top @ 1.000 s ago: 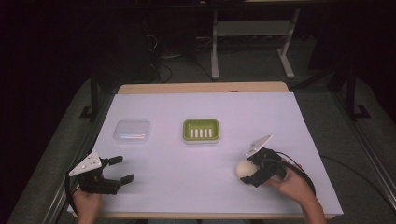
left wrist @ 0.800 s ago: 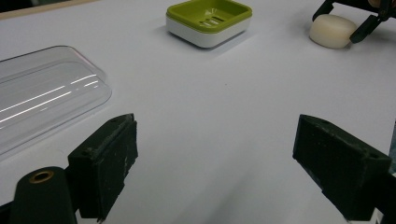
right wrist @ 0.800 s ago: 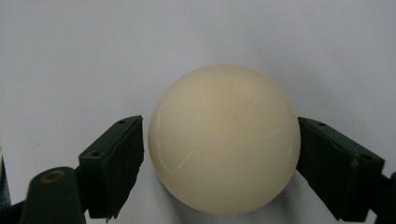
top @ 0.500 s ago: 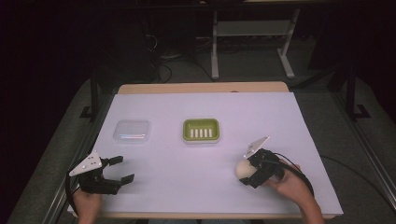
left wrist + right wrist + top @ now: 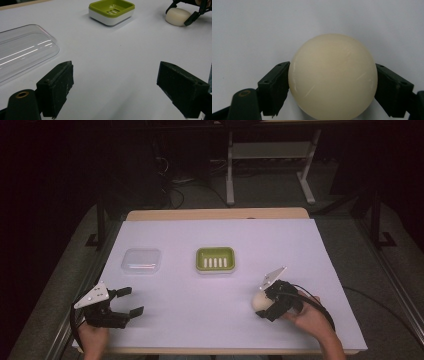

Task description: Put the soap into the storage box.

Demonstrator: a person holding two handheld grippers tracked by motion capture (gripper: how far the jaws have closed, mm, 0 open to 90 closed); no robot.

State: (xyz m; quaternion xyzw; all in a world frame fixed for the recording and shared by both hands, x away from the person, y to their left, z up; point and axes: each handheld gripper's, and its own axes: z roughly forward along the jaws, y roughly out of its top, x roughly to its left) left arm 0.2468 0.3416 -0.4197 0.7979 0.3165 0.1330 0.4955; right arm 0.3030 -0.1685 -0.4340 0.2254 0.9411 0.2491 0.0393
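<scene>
left gripper (image 5: pixel 127 302): near left corner of the table (image 5: pixel 215 250), matte black jaws spread wide, nothing between them
right gripper (image 5: pixel 263 306): near right, jaws clamped on both sides of the soap
soap (image 5: pixel 260 302): one cream bar, smooth and rounded, low at the table's near right; the right gripper view (image 5: pixel 333 75) picks up faint scuffs on it
lid (image 5: pixel 141 260): one clear plastic piece, rounded rectangle, farther back left; the left gripper view (image 5: pixel 22 50) catches its glossy streaks
soap dish (image 5: pixel 215 259): one, green top with five slots, mid table; its white base shows in the left gripper view (image 5: pixel 111 11)
</scene>
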